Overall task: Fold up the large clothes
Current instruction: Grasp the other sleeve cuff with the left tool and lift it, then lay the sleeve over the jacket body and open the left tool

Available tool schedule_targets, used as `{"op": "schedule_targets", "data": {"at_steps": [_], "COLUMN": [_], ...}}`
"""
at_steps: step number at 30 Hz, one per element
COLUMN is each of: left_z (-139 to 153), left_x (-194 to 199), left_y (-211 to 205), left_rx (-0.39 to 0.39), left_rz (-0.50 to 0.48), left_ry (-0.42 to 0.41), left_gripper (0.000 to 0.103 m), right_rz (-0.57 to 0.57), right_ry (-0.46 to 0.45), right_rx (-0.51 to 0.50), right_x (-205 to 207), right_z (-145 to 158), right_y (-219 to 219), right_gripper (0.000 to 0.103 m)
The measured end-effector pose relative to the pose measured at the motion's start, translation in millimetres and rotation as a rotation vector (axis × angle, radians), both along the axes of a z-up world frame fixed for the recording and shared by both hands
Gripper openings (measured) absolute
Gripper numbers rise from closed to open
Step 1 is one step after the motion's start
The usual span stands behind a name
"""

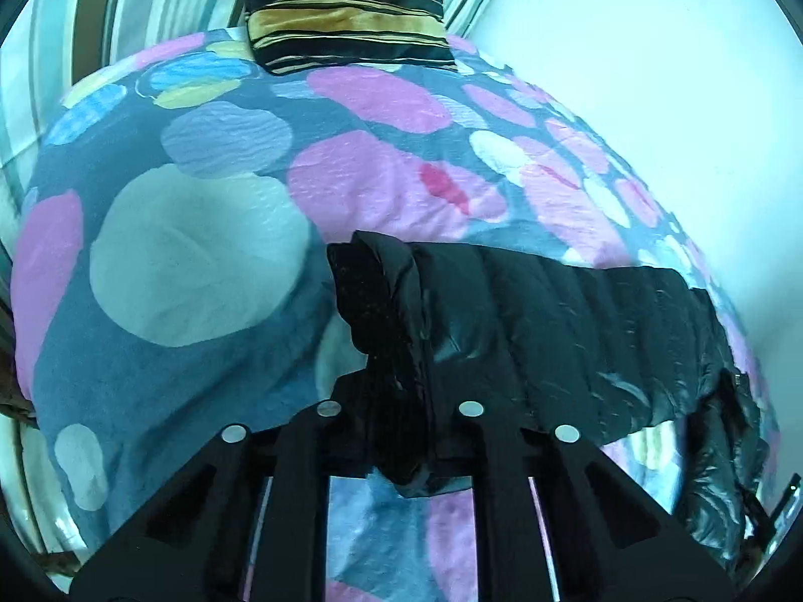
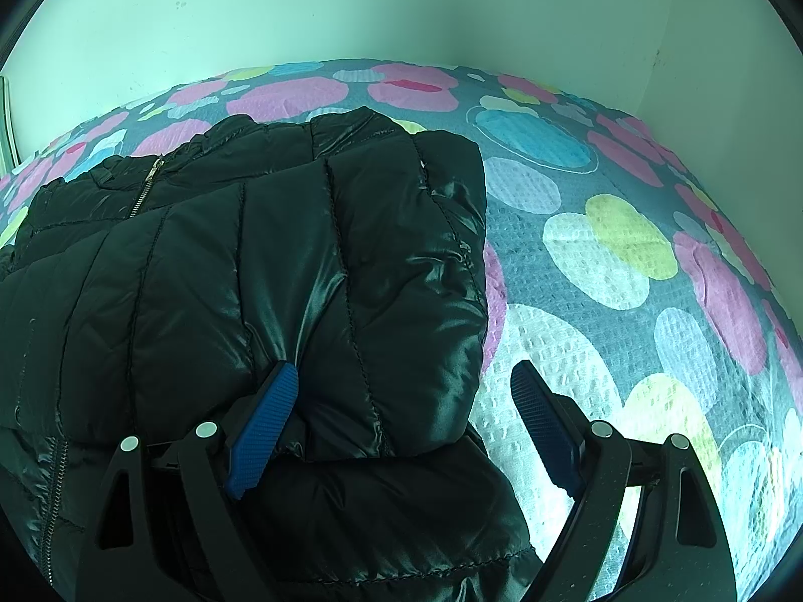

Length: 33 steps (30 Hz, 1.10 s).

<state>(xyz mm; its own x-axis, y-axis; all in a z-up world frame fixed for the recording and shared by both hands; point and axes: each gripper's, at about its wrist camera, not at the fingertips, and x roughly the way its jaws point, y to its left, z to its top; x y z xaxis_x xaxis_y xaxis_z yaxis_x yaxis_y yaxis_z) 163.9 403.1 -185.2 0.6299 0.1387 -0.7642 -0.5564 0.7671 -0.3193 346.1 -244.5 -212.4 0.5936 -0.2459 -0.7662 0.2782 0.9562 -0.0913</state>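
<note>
A shiny black quilted puffer jacket (image 2: pixel 261 271) lies on a bed with a dotted pink, blue and grey cover (image 2: pixel 602 261). In the left wrist view my left gripper (image 1: pixel 399 431) is shut on a bunched end of the jacket (image 1: pixel 552 321), which stretches away to the right. In the right wrist view my right gripper (image 2: pixel 406 416) is open; its blue left pad (image 2: pixel 266 426) presses against a folded jacket layer and its right pad (image 2: pixel 544 426) is over the bedcover. A zipper (image 2: pixel 145 185) shows at the upper left.
A striped black and gold cushion (image 1: pixel 346 5) stands at the far end of the bed (image 1: pixel 201 261). A striped curtain (image 1: pixel 100 25) hangs at the left. A pale wall (image 2: pixel 351 5) borders the bed's far side.
</note>
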Motion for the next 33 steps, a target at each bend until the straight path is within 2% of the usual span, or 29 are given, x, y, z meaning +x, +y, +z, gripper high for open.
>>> {"op": "schedule_targets", "data": {"at_steps": [5, 12, 15, 20, 29, 33], "left_z": [16.7, 73.7, 101.6, 135.7, 155.7, 153.9], "left_x": [7.8, 41.7, 67.1, 114.7, 171.3, 188.7], "left_y": [-12.2, -68.2, -108.3, -199.9, -362.7, -426.0], "left_rx": [0.018, 0.079, 0.089, 0.115, 0.139, 0.134], "left_rz": [-0.041, -0.176, -0.272, -0.476, -0.752, -0.864], "left_ry": [-0.025, -0.139, -0.198, -0.265, -0.307, -0.304], "left_gripper": [0.010, 0.010, 0.010, 0.010, 0.010, 0.010], "right_rz": [-0.002, -0.004, -0.004, -0.006, -0.007, -0.008], "right_ry": [-0.002, -0.005, -0.007, -0.010, -0.016, -0.020], "right_rx": [0.005, 0.017, 0.026, 0.042, 0.089, 0.112], "right_x": [0.2, 0.4, 0.5, 0.4, 0.4, -0.7], "right_z": [0.5, -0.1, -0.7, -1.1, -3.0, -4.1], "right_y": [-0.4, -1.8, -3.0, -4.5, -9.8, -12.2], "right_gripper": [0.085, 0.085, 0.085, 0.085, 0.085, 0.085]}}
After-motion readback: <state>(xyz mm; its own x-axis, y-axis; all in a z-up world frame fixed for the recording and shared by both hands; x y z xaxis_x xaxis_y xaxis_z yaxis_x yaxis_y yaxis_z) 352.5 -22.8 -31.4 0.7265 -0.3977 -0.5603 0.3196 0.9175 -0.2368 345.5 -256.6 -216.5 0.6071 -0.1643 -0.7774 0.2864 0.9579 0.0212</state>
